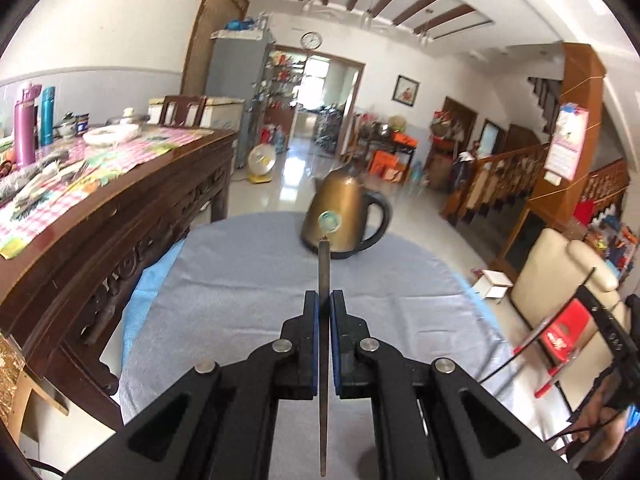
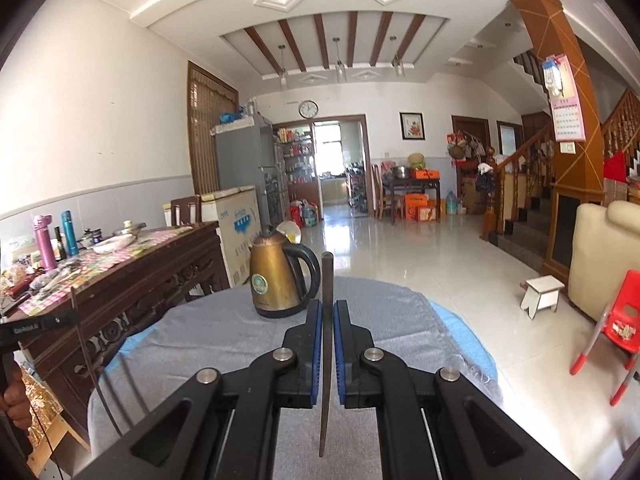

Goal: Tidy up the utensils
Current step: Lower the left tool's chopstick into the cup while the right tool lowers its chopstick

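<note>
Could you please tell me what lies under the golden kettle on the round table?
The golden kettle stands on its black base on a grey cloth, with a light blue layer peeking out at the cloth's edge. The table surface itself is fully covered and cannot be seen.

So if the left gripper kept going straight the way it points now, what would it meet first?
Probably the kettle. The left gripper, shut on a thin metal utensil, points over the grey tablecloth at the kettle's body; the utensil's tip would likely touch first, though depth is unclear.
</note>
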A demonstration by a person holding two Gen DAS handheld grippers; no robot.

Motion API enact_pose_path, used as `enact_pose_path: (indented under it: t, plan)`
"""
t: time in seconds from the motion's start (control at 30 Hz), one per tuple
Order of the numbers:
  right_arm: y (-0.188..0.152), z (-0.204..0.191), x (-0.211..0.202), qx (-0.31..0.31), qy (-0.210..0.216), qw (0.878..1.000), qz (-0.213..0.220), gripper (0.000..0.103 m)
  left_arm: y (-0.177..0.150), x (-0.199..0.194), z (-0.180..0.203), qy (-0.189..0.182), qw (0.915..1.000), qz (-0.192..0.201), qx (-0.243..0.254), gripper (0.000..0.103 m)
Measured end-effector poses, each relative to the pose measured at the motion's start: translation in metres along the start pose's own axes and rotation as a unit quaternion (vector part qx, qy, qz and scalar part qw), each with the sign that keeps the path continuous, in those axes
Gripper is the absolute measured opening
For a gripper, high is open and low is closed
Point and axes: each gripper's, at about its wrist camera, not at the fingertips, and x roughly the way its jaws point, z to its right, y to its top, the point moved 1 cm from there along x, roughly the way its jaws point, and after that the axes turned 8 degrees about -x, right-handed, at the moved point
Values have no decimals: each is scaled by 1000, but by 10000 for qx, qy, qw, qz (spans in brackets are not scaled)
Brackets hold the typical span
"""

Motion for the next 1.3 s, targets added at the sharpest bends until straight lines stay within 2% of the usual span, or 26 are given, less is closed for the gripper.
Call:
enact_pose_path:
  t: [0.2, 0.33, 0.53, 0.67, 1.13, 1.3]
  plan:
    - [17, -3, -36, -23, 310, 9994, 127, 6, 8, -43, 19, -465, 9986, 231, -46, 5]
    - [23, -9, -56, 33, 694, 9975, 155, 6, 8, -63, 32, -634, 9971, 423, -13, 5]
    - [30, -27, -77, -89, 1049, 9942, 233, 6, 4, -66, 42, -987, 9944, 353, -98, 5]
    - [32, -39, -81, -79, 1324, 9908, 253, 6, 0, -63, 46, -1067, 9933, 423, -146, 5]
    - [6, -65, -48, -200, 1672, 9854, -253, 7, -29, -40, 58, -946, 9939, 557, -21, 5]
    - [-4, -66, -38, -180, 1699, 9842, -467, 7, -36, -34, 63, -768, 9953, 567, 145, 5]
